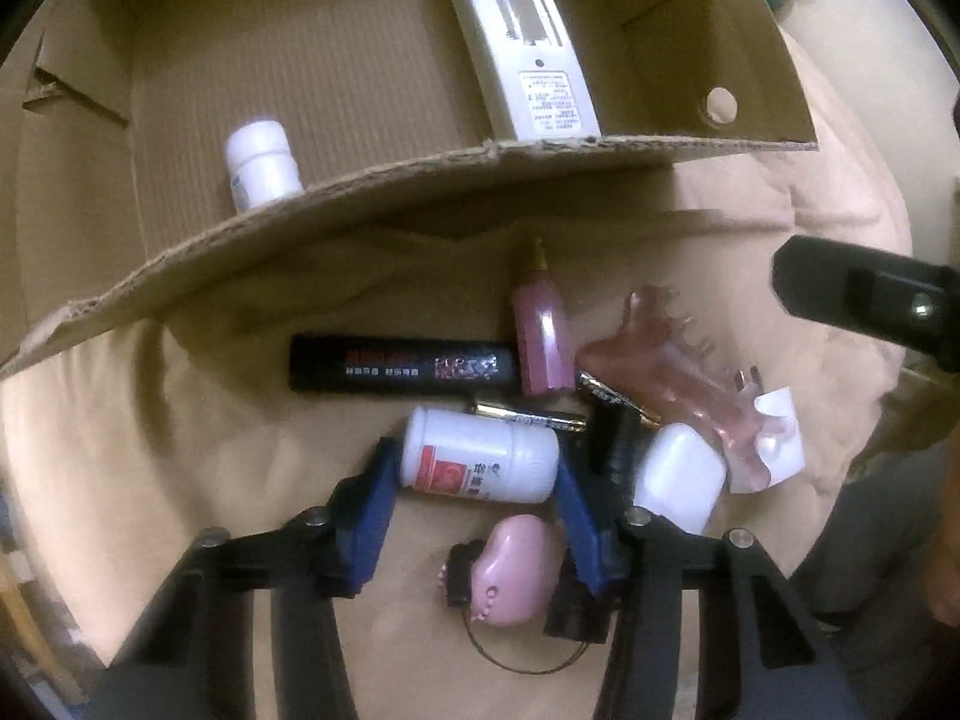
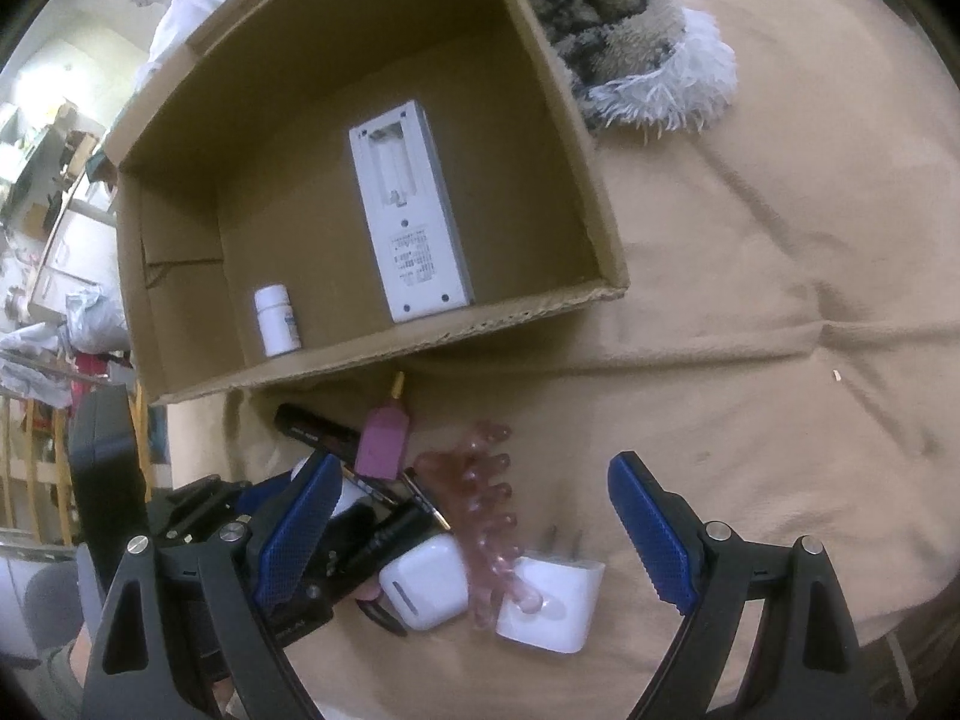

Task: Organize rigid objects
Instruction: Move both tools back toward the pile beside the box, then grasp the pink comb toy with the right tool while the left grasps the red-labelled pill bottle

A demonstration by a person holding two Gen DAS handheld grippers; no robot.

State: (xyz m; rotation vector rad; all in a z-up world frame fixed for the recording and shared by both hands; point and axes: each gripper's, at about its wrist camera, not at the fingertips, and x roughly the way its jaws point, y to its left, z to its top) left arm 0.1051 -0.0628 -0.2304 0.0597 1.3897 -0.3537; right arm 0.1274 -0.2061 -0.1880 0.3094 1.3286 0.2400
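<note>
A pile of small objects lies on the tan cloth in front of an open cardboard box (image 1: pixel 540 150) (image 2: pixel 372 360). My left gripper (image 1: pixel 477 474) has a blue pad at each end of a lying white pill bottle (image 1: pixel 480 456); contact looks made. My right gripper (image 2: pixel 474 516) is open above a white earbud case (image 2: pixel 426 582), a pink hair claw (image 2: pixel 486 516) and a white plug adapter (image 2: pixel 558 606). A black marker (image 1: pixel 402 363) and a pink bottle (image 1: pixel 543 336) lie near the box. Inside the box are a white remote (image 1: pixel 528 48) (image 2: pixel 408 210) and a small white bottle (image 1: pixel 261 162) (image 2: pixel 276 321).
A pink charm with a black clip (image 1: pixel 510 570) lies below the pill bottle. A pen (image 1: pixel 528 414) and a black cylinder (image 1: pixel 618 444) lie in the pile. A furry fabric item (image 2: pixel 636 42) lies beyond the box. Bare cloth extends to the right (image 2: pixel 780 300).
</note>
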